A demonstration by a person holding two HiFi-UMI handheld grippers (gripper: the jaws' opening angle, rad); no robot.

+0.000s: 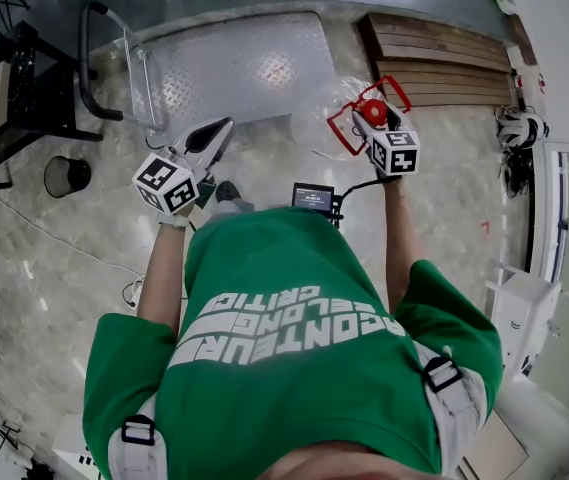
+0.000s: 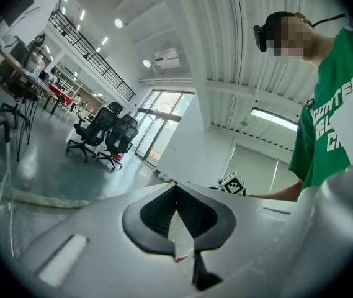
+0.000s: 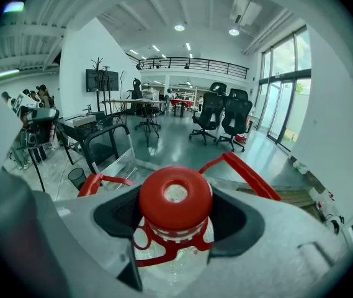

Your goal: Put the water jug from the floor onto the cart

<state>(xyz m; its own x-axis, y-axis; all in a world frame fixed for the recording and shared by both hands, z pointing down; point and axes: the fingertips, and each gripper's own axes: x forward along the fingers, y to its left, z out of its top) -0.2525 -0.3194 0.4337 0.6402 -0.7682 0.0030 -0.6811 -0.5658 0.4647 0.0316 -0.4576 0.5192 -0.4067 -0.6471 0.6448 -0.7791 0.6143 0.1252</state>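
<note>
A clear water jug (image 1: 326, 118) with a red cap (image 3: 175, 197) and a red carrying handle (image 1: 349, 133) is gripped at its neck, its body below the jaws. My right gripper (image 1: 376, 118) is shut on that neck, just under the cap. In the head view the jug sits over the floor by the right end of the cart (image 1: 254, 63), a flat diamond-plate platform with a black push handle (image 1: 92, 63). My left gripper (image 1: 216, 131) is shut on nothing, near the cart's front edge, left of the jug.
A wooden pallet (image 1: 444, 63) lies right of the cart. To the left are a black wire bin (image 1: 67, 175) and a dark desk frame (image 1: 9, 88). A small screen (image 1: 313, 197) hangs at the person's chest. Office chairs (image 3: 223, 120) stand far off.
</note>
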